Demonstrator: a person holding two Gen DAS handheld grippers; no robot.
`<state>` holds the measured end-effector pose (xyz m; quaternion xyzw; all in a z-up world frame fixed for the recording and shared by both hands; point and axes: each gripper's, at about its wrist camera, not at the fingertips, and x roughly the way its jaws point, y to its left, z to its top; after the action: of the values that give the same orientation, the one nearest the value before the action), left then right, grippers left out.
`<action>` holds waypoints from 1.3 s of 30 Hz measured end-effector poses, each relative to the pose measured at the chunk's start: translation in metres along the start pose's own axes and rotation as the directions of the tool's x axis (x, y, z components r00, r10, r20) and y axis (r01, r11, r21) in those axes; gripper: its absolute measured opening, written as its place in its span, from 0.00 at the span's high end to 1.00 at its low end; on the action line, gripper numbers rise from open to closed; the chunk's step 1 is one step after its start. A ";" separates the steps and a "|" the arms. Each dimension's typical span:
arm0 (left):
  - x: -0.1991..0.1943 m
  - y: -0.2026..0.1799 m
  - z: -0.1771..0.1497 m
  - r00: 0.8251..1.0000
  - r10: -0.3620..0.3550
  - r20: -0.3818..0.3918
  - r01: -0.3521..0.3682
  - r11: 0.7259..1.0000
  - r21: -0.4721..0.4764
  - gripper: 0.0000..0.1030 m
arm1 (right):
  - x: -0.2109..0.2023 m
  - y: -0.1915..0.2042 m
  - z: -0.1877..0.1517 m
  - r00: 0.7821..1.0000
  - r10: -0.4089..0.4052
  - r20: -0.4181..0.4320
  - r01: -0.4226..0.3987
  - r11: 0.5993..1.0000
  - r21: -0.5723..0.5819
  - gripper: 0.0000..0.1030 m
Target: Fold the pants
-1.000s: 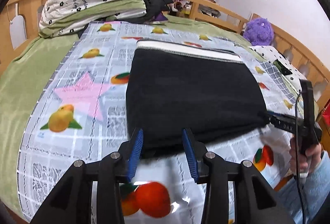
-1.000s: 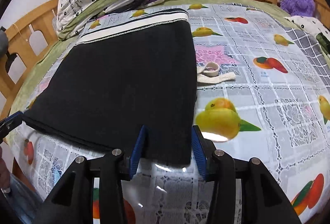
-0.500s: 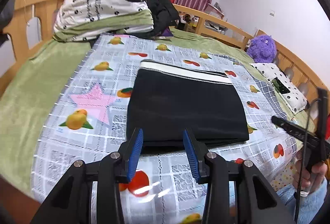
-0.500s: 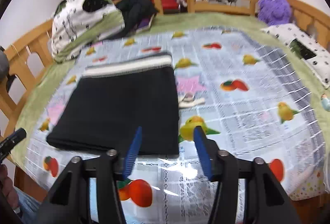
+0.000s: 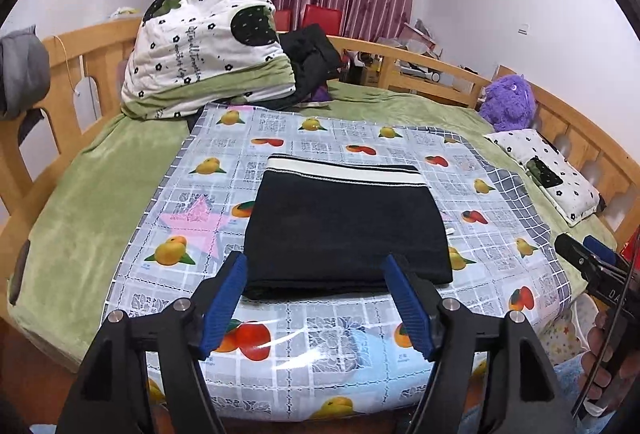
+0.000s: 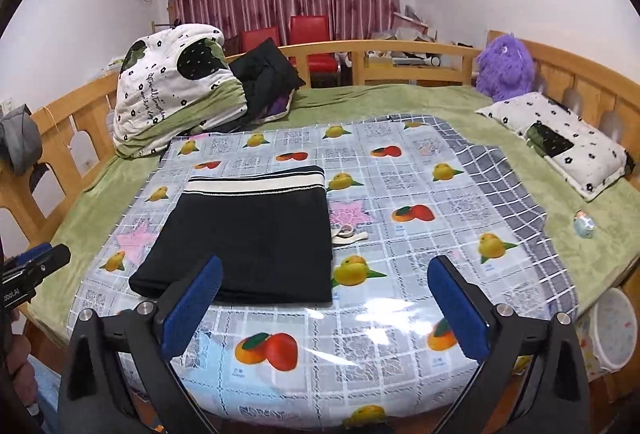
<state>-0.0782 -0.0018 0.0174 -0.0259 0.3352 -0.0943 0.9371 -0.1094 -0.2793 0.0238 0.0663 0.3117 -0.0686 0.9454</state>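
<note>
Both grippers have been drawn up and back from the pants (image 5: 344,230); jaws have just been opening. Left gripper (image 5: 316,298): jaws parted, nothing gripped, nothing between them. Right gripper (image 6: 324,308): jaws spread wide, empty. Pants: folded, laid flat on the fruit-print cloth (image 6: 400,322), beyond both sets of jaws, untouched.

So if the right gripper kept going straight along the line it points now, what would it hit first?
Most likely the fruit-print plastic cover on the bed, just right of the folded black pants' near edge. The right gripper is open, nothing between its fingers, angled down. Depth is unclear, so it might clip the pants' corner.
</note>
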 end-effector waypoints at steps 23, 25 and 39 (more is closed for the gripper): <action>-0.009 -0.027 -0.002 0.999 0.038 -0.005 -0.038 0.998 0.048 0.30 | -0.013 -0.006 -0.001 1.000 -0.008 -0.015 0.009 1.000 0.016 0.01; -0.010 -0.029 -0.002 0.999 0.041 -0.005 -0.041 0.998 0.051 0.30 | -0.013 -0.006 -0.001 1.000 -0.009 -0.015 0.009 1.000 0.018 0.01; -0.008 -0.030 -0.001 0.999 0.044 -0.004 -0.043 0.998 0.052 0.29 | -0.013 -0.005 0.000 1.000 -0.013 -0.011 0.013 1.000 0.014 0.01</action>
<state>-0.0901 -0.0297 0.0250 0.0062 0.3354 -0.0827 0.9384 -0.1210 -0.2833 0.0312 0.0712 0.3170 -0.0764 0.9427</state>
